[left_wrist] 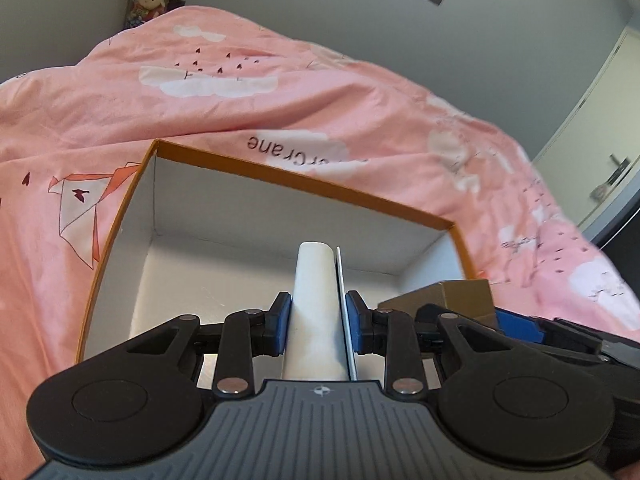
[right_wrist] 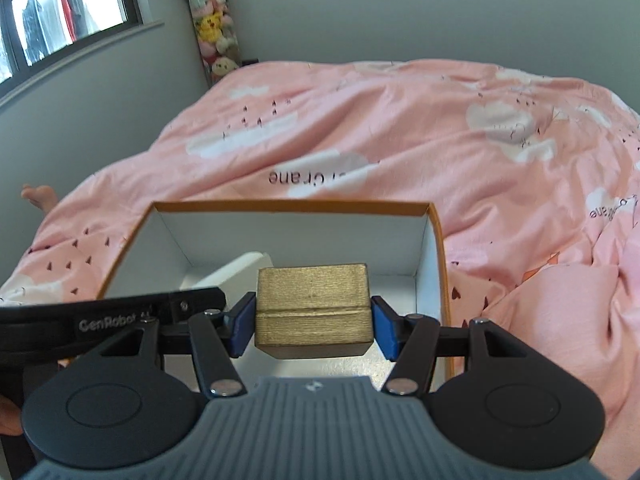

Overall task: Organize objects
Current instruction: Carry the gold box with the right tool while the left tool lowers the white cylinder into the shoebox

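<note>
An open box with orange rim (left_wrist: 304, 178) and white inside lies on the pink bed; it also shows in the right wrist view (right_wrist: 296, 207). My left gripper (left_wrist: 316, 320) is shut on a white box (left_wrist: 314, 300) and holds it over the open box. My right gripper (right_wrist: 314, 326) is shut on a gold box (right_wrist: 312, 304), held over the open box's near right part. The gold box (left_wrist: 460, 294) and right gripper show at the right of the left wrist view. The white box (right_wrist: 236, 272) and the left gripper's body show at the left of the right wrist view.
A pink duvet (right_wrist: 400, 128) with cloud prints covers the bed around the box. A tube of plush toys (right_wrist: 214, 32) stands in the far corner. A window (right_wrist: 60, 12) is at the left, a door (left_wrist: 608, 140) at the right. A bare foot (right_wrist: 38, 196) shows at the bed's left edge.
</note>
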`<state>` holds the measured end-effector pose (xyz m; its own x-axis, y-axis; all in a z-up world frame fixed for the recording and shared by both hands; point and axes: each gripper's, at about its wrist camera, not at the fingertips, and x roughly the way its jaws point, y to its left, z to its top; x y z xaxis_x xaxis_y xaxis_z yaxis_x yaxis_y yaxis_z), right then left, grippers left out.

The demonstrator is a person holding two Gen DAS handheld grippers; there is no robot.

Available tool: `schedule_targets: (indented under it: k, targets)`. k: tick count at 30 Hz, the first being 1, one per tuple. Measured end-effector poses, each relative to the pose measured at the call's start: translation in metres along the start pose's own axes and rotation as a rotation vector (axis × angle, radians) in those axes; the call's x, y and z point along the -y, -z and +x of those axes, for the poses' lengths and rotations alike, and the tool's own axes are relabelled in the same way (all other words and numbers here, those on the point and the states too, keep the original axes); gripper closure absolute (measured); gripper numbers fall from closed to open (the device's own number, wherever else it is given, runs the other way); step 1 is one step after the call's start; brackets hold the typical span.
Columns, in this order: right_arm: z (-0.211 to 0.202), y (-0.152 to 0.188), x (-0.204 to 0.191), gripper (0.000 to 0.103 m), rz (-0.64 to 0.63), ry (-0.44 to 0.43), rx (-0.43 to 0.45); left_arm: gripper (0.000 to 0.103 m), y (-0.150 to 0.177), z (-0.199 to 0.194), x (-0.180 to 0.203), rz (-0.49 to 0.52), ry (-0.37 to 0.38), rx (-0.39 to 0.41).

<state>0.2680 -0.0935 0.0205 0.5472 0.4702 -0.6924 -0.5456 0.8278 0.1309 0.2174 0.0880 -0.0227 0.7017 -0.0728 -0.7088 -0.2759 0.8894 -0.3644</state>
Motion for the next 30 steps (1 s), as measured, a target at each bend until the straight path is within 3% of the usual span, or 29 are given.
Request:
schedule_targets:
  k: [6,17,26,30]
  targets:
    - [0.022,0.004,-0.001,0.042,-0.006,-0.003,-0.044,0.07,0.009,0.022,-0.009,0.021,-0.057,-0.082]
    - [0.039,0.016,0.003,0.042,0.005,-0.007,-0.095,0.07,0.003,0.018,-0.016,0.046,-0.11,-0.128]
    - [0.037,0.019,-0.001,0.042,-0.002,-0.014,-0.104,0.07,0.0,0.003,-0.024,0.089,-0.188,-0.046]
    - [0.038,0.02,-0.005,0.042,-0.015,-0.024,-0.112,0.065,-0.005,-0.016,-0.034,0.038,-0.103,0.003]
